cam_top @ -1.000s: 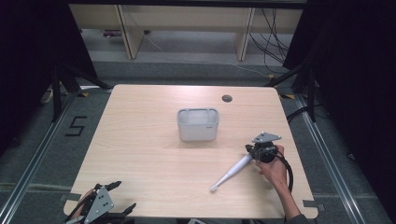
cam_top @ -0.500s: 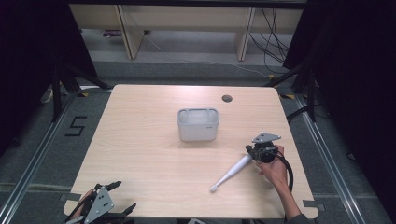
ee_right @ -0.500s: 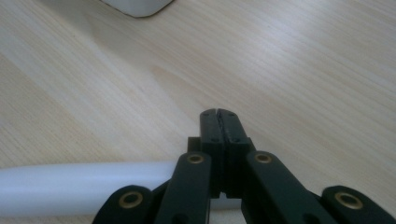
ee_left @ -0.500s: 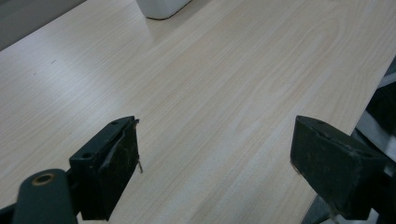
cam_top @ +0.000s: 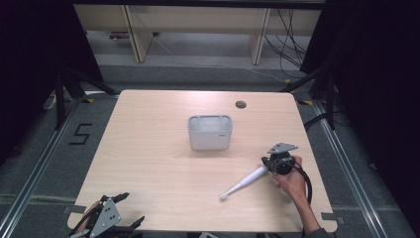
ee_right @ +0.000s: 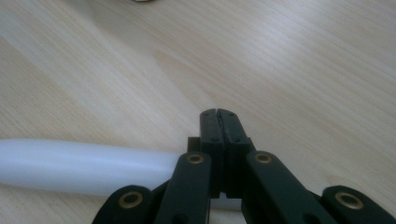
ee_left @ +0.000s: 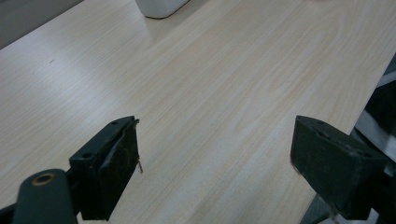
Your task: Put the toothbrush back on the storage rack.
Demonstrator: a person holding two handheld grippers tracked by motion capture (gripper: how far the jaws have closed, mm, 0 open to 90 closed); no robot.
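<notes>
A long white tool [cam_top: 245, 182] with a small round tip lies on the wooden table [cam_top: 148, 158], slanting from the right side toward the front. My right gripper [cam_top: 270, 162] rests at its thick upper end, held by a hand. In the right gripper view the jaws [ee_right: 218, 115] are pressed together with nothing between their tips, and the white tool [ee_right: 84, 165] runs off to the left beneath their base. My left gripper [cam_top: 129, 209] sits at the table's front left corner. Its jaws [ee_left: 215, 140] stand wide apart over bare wood.
A white rectangular bin [cam_top: 210, 133] stands upright near the table's middle, and its bottom corner [ee_left: 161, 7] shows at the top of the left gripper view. A small round grommet hole [cam_top: 240, 104] lies near the far edge. Dark floor and frame rails surround the table.
</notes>
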